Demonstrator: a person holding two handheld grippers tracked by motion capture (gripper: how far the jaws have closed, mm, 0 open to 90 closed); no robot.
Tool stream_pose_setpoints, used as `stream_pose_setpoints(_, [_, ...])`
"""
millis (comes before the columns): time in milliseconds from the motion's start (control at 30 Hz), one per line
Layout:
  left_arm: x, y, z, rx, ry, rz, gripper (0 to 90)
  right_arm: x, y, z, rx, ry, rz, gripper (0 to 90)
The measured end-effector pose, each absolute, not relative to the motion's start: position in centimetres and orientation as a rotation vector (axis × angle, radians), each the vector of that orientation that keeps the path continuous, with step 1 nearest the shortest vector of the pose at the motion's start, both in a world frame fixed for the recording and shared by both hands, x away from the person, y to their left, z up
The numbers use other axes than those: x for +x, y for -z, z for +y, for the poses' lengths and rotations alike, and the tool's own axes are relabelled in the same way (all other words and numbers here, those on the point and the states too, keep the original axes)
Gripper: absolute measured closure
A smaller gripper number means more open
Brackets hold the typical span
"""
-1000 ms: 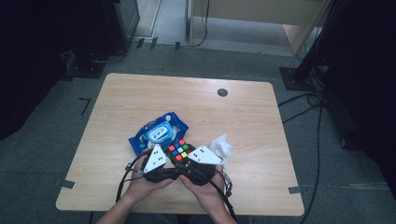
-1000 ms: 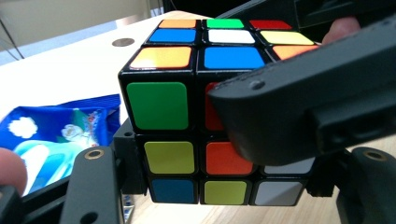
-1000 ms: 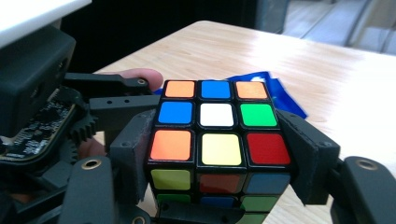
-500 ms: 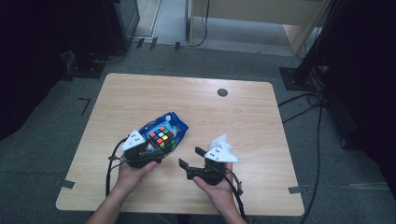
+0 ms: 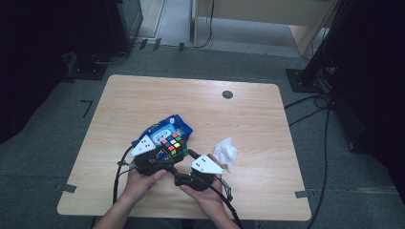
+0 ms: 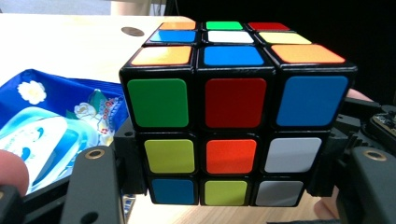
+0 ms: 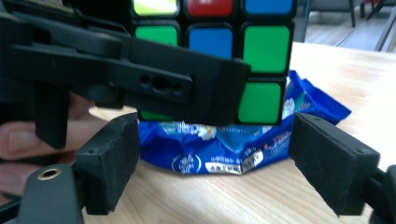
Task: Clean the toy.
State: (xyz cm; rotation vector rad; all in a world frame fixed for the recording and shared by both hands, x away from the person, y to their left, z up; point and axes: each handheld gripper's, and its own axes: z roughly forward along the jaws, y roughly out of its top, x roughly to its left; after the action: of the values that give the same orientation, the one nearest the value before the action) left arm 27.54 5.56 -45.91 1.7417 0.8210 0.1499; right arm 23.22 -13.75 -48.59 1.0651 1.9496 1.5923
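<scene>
High view: cube handed off to the left claw, right claw coming back in empty

Leftmost on the table lies the blue wipes packet; just over its near edge the left gripper clamps the puzzle cube by two opposite sides, its jaws spread about a cube's width and lifting it clear of the wood. A second ago both claws met at the cube nearer the middle; since then the left one has carried it off alone toward the packet. The right gripper has let go, its jaws have just been opening and now stand wide with nothing between them, and it has dropped low beside the cube. Farthest right, a crumpled white tissue lies untouched. To my eye, the right claw is lining up for a fresh hold, probably to turn a layer.
</scene>
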Motion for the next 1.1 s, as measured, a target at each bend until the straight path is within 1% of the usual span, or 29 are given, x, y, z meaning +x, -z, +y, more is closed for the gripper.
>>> stream_pose_setpoints(167, [27.5,46.0,5.3,1.748,-0.136,0.812,33.6,22.9,48.5,-13.3,1.046,-1.606,1.933,24.5])
stream_pose_setpoints(267, [27.5,46.0,5.3,1.750,-0.125,0.811,33.5,22.9,48.5,-13.5,1.059,-1.607,1.901,32.1])
stream_pose_setpoints(667, [27.6,46.0,5.5,1.743,-0.105,0.809,33.0,22.6,48.6,-13.6,1.015,-1.561,1.894,34.0])
stream_pose_setpoints(800, [27.8,45.6,6.1,1.698,-0.085,0.818,32.6,22.4,48.6,-13.5,0.987,-1.540,1.898,34.5])
stream_pose_setpoints(1100, [27.8,45.2,6.4,1.715,-0.066,0.797,32.8,22.0,48.6,-13.3,0.886,-1.439,1.908,34.9])
